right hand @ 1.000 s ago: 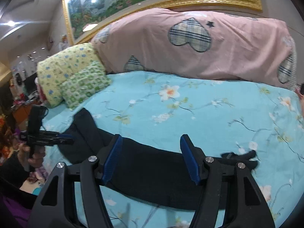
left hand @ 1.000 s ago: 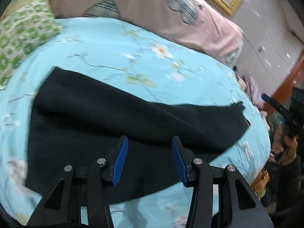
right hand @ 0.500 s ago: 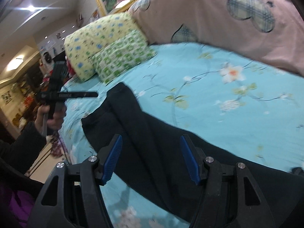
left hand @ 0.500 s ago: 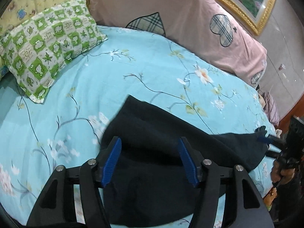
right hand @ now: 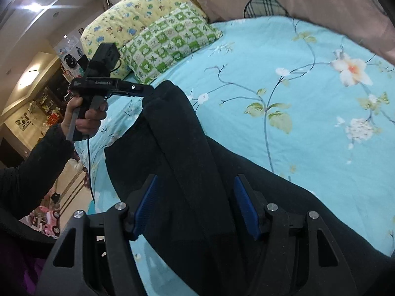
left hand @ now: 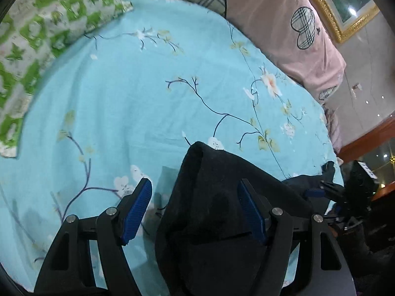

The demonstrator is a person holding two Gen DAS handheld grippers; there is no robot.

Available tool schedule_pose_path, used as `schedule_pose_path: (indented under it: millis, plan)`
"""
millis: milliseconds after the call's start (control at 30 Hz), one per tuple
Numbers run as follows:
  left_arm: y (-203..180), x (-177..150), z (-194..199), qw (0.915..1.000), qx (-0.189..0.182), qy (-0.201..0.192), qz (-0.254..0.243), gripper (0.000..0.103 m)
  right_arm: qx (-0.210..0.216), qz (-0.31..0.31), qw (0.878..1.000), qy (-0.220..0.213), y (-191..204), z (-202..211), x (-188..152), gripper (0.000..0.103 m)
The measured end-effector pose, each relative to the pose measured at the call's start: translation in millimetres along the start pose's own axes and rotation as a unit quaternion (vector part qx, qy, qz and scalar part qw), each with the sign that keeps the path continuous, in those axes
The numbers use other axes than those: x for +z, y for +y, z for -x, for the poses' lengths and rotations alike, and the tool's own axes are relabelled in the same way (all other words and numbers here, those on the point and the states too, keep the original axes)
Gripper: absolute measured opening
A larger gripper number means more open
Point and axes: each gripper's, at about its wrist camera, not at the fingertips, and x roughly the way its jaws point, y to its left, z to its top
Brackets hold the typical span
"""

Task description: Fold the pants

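Black pants (right hand: 187,162) lie along the near edge of the blue floral bedsheet (left hand: 138,93). Left gripper (left hand: 195,209) and right gripper (right hand: 195,204): each spread wide above the fabric, gripping nothing. Green checked pillow (right hand: 170,44) sits far left.

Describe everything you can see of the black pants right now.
The black pants look like soft, matte knit, lying lengthwise on the blue floral bedsheet in a long, partly doubled-over band. In the right wrist view, the left gripper meets the far corner. Both wrist views show open jaws straddling the cloth, and the right gripper grips nothing.
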Motion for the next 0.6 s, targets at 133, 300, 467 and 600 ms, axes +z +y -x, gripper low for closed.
schedule_pose_path:
  millis: [133, 300, 467, 600]
  plan:
    - [-3.3, 0.8, -10.1, 0.9998, -0.002, 0.010, -0.019, 0.068, 0.008, -0.006, 1.000, 0.021, -3.9, -18.7, 3.2, 0.050]
    - [-16.4, -3.7, -8.8, 0.9990, 0.010, -0.004, -0.043, 0.041, 0.009, -0.014, 0.999, 0.035, -7.3, -31.1, 2.3, 0.010]
    - [-28.0, -12.9, 13.0, 0.9976, 0.020, -0.038, -0.054, 0.015, 0.011, -0.003, 1.000, 0.014, 1.5, -21.0, 4.5, 0.007]
    - [-49.5, -34.2, 40.0, 0.9933, 0.033, -0.075, -0.081, 0.011, 0.013, 0.019, 1.000, -0.006, 17.9, -7.6, 4.2, 0.007]
